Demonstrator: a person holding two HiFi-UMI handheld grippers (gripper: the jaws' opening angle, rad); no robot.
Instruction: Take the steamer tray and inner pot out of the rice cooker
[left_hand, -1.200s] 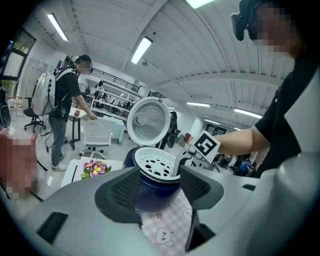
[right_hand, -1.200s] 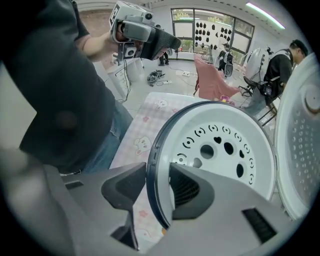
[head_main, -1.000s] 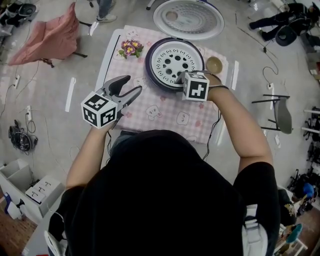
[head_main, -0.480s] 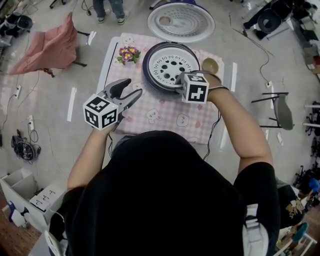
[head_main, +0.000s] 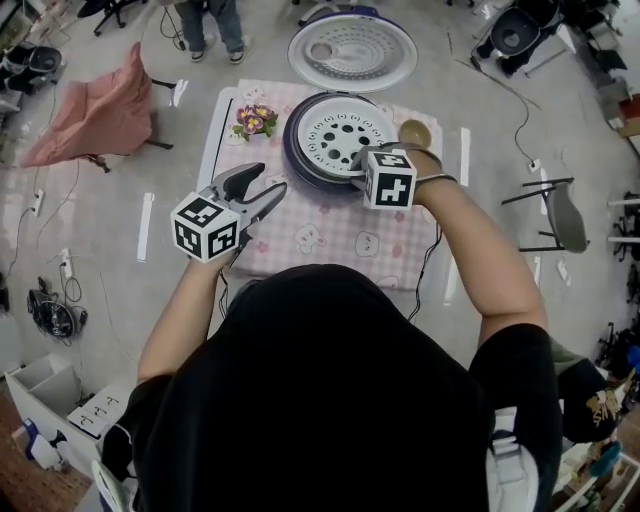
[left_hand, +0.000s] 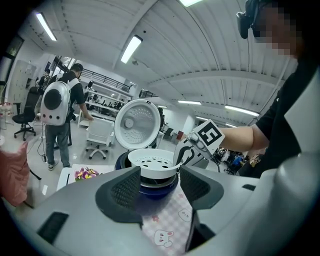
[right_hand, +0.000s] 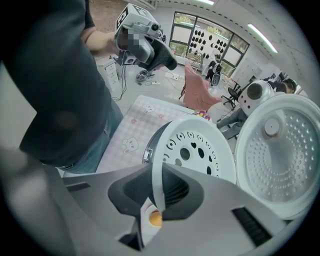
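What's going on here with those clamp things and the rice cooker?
A person holds a gripper in each hand. The right gripper is shut on the rim of the white perforated steamer tray, raised at the top of the dark blue round rice cooker, whose white lid stands open. The left gripper hovers open and empty over the pink checked tablecloth.

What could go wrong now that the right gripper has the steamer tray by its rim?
The right gripper pinches just one edge of the raised steamer tray, so it may pivot or slip free. Swung rightward, the tray could knock the small bowl beside the rice cooker. The left gripper hangs open, giving no support.
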